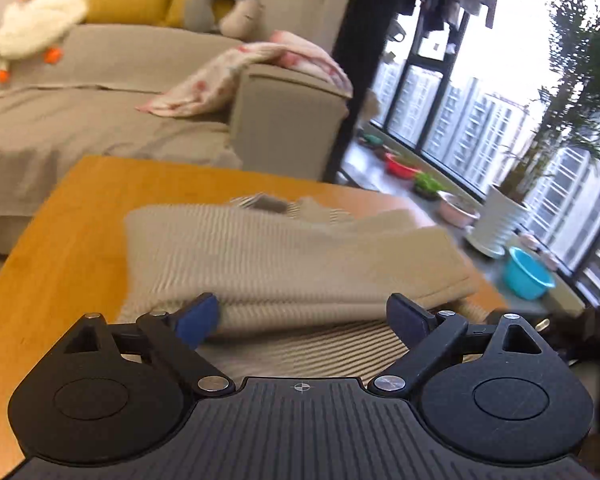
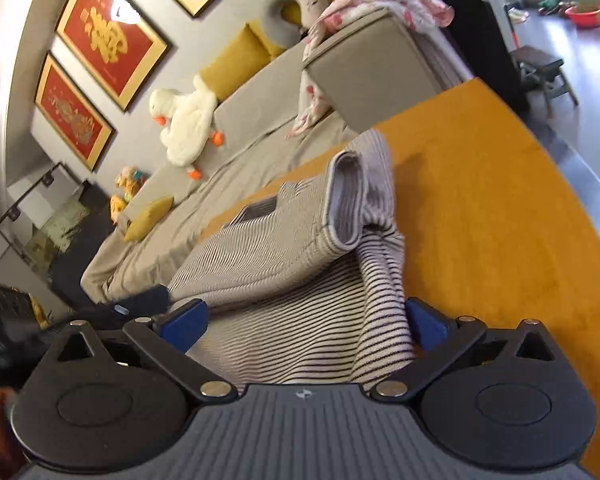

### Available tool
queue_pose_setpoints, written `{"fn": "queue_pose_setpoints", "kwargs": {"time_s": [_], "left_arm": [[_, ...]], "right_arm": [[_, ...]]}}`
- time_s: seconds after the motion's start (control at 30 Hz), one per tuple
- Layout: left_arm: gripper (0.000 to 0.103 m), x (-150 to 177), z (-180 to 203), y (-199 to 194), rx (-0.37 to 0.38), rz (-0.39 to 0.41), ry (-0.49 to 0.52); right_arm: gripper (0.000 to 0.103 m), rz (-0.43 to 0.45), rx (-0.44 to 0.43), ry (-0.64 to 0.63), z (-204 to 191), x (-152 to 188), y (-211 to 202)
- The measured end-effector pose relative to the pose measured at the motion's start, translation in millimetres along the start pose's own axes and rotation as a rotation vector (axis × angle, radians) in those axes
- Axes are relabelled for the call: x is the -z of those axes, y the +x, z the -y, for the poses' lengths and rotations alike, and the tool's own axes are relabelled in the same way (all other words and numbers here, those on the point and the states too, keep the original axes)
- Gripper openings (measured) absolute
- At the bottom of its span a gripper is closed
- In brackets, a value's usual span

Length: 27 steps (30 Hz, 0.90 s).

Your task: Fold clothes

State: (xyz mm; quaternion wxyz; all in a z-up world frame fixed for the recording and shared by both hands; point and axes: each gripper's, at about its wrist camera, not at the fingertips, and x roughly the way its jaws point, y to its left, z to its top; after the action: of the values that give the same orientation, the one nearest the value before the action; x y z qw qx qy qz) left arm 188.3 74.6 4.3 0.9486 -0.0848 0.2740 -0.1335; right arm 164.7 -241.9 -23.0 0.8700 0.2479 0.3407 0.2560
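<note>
Striped garment [image 1: 292, 256] just beyond wide-spread left gripper [image 1: 304, 316]

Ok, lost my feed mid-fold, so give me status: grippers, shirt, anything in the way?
Left hand-held gripper open over the fold. Right hand-held gripper open, cloth between the jaws. Striped shirt partly folded on the table. Nothing in the way.
</note>
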Motion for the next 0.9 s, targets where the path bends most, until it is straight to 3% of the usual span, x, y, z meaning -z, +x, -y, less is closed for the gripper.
{"fn": "queue_pose_setpoints", "kwargs": {"time_s": [0.1,0.2,0.27,0.33,0.4,0.47,0.53,0.57,0.63,0.77,0.9], "left_arm": [[0.099,11,-3,-5,0.004,0.033,0.029],[0.102,10,-10,-7,0.023,0.045,0.003],[0.103,10,-15,-8,0.037,0.045,-0.021],[0.103,10,-18,-7,0.05,0.044,-0.042],[0.103,10,-21,-7,0.062,0.04,-0.062],[0.103,10,-25,-7,0.073,0.044,-0.081],[0.103,12,-27,-8,0.076,0.055,-0.095],[0.103,12,-28,-9,0.077,0.059,-0.1],[0.103,12,-29,-9,0.078,0.062,-0.105],[0.103,13,-30,-10,0.083,0.063,-0.112],[0.103,11,-30,-9,0.085,0.058,-0.118]], "right_arm": [[0.103,-0.07,0.014,-0.071,-16,-1,7],[0.096,-0.018,0.137,-0.206,-38,-8,3],[0.076,0.077,0.202,-0.336,-57,-19,-5],[0.065,0.131,0.27,-0.393,-70,-34,-6],[0.054,0.116,0.316,-0.39,-70,-48,9],[0.05,0.069,0.36,-0.377,-64,-56,34],[0.028,0.015,0.383,-0.368,-57,-55,59],[0.026,0.002,0.387,-0.369,-56,-53,68],[0.005,0.014,0.349,-0.442,-71,-58,72],[0.005,0.172,0.301,-0.638,-118,-82,54],[0.005,0.187,0.346,-0.622,-102,-94,55]]}}
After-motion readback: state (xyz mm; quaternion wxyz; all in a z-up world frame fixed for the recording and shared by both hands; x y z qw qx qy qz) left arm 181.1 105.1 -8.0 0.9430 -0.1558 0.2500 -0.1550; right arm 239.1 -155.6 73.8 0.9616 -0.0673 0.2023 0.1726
